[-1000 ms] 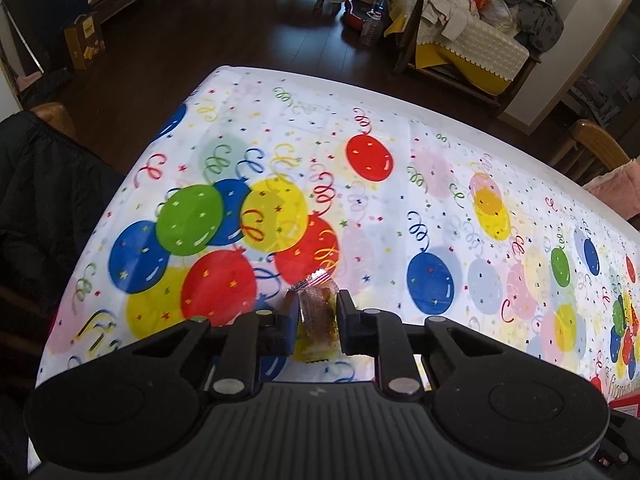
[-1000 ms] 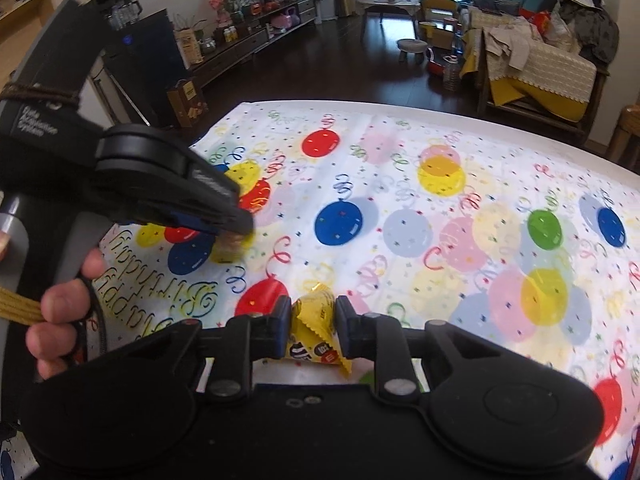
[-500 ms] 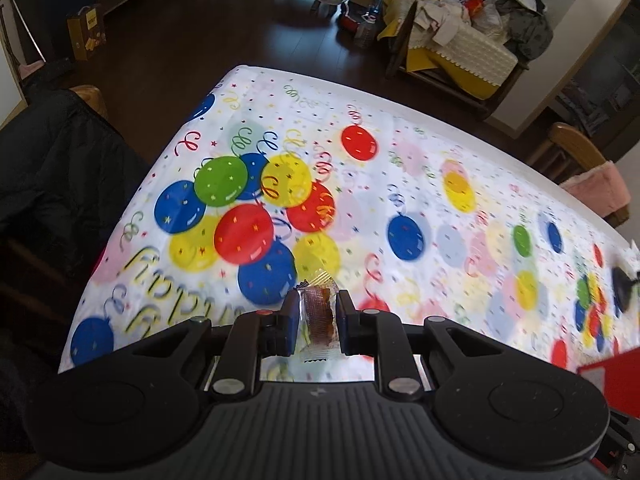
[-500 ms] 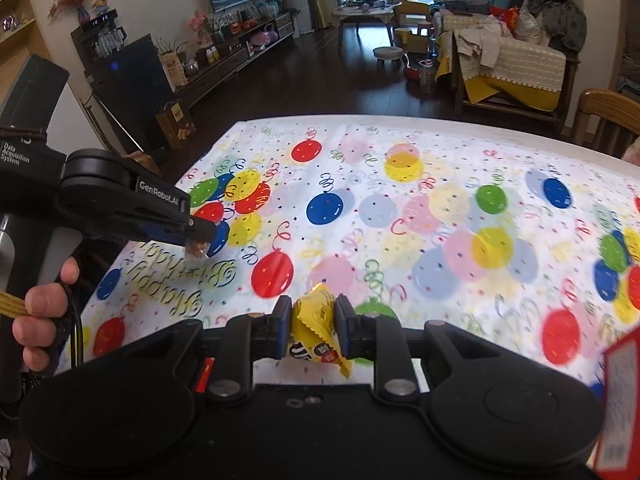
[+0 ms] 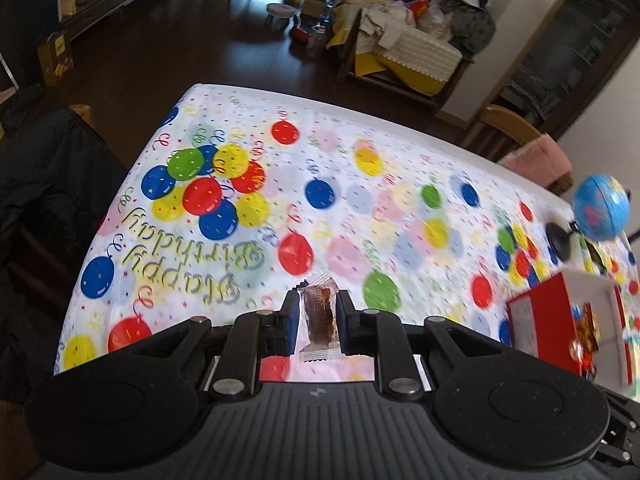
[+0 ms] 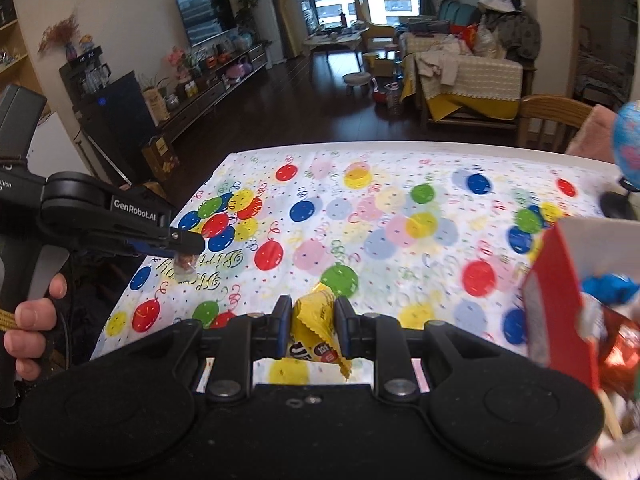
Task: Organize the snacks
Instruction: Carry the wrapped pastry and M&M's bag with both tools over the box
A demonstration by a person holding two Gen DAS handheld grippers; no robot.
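Since a second before, I had lifted both grippers off the tablecloth (image 5: 360, 200) and swung toward the red box (image 5: 560, 320), newly in view at the cloth's right edge. My left gripper (image 5: 317, 316) clamped a clear-wrapped brown candy (image 5: 318, 312); my right gripper (image 6: 314, 326) pinched a yellow packet (image 6: 316, 316), both short of the box, so I judged dropping them in came next. Beyond the cloth lay dark flooring and a cluttered sofa (image 6: 468, 68).

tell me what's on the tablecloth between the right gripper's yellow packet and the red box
Nothing: in the right wrist view, only bare balloon-print tablecloth shows between the yellow packet and the red box.
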